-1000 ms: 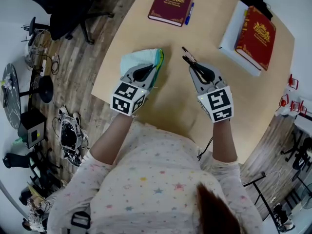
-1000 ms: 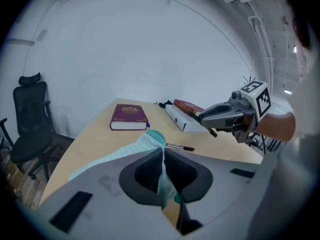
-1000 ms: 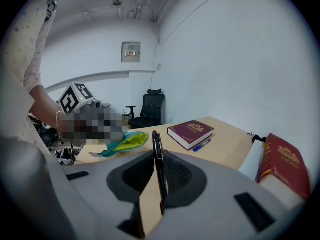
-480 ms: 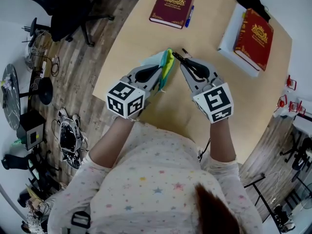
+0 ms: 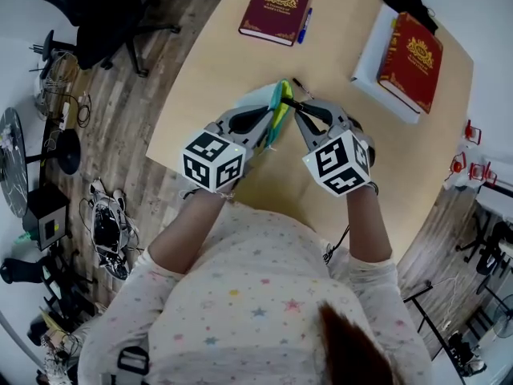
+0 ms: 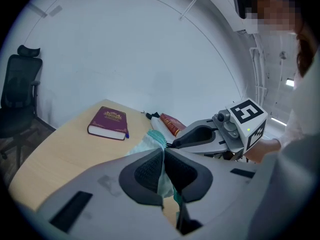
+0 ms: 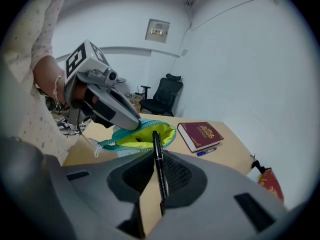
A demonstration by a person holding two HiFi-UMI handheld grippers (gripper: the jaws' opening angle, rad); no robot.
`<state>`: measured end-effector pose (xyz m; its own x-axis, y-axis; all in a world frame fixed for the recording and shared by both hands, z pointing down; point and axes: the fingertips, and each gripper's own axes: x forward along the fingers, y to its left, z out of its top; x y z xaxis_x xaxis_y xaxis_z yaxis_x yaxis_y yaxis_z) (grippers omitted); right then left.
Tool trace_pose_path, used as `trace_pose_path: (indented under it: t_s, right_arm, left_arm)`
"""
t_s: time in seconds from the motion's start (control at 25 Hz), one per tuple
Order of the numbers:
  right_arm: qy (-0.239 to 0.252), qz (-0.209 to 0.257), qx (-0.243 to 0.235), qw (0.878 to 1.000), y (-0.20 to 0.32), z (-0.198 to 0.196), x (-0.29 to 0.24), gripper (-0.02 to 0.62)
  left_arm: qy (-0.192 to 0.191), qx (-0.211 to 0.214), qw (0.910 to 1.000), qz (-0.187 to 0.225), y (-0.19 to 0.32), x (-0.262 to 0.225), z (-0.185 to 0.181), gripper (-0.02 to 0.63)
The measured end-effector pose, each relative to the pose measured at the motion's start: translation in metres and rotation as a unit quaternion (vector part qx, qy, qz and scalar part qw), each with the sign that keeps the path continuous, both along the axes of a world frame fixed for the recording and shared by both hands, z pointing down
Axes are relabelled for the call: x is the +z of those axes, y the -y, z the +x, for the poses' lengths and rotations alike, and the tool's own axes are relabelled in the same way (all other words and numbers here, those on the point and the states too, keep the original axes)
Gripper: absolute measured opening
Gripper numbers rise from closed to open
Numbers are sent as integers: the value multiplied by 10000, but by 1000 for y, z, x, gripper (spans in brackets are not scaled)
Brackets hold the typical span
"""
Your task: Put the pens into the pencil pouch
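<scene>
The left hand-held gripper has its jaws closed tight on the rim of a teal fabric pencil pouch with a yellow-green lining. It holds the pouch up above the light wooden surface. In the right gripper view the pouch's mouth gapes open toward the camera, with the left gripper's tip on its upper edge.

The right hand-held gripper is clamped on a slim black pen, which runs lengthwise between the pads and sticks out past them. The pen's far end meets the pouch's open mouth; how far in it reaches cannot be told. The two grippers sit just beside each other, tips angled toward one another.

Well apart, at the far edge of the surface, lies a maroon hardcover book with a gold emblem. A blue pen rests right along its side. A red hardcover book lies toward the far right, and a black office chair stands on the plank floor at the left.
</scene>
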<state>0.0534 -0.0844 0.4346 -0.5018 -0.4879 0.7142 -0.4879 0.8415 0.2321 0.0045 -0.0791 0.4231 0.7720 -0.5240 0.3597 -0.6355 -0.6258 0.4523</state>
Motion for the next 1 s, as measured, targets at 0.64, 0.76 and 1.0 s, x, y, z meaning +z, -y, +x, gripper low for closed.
trace_pose_path:
  t_s: [0.64,0.76,1.0]
  right_arm:
    - [-1002,-644,-355,9922,-15,10,38,56]
    - [-852,-575,-387,9940,-13,5,36,60]
    - [-389,-604,-322,9969,-13,2,21,110]
  left_arm:
    - [154,817,9965,-99,-22,21,56,20]
    - [113,728,9972,-101,-19,20,53,20]
    - [56,588,9982,-103,-13,17,45,20]
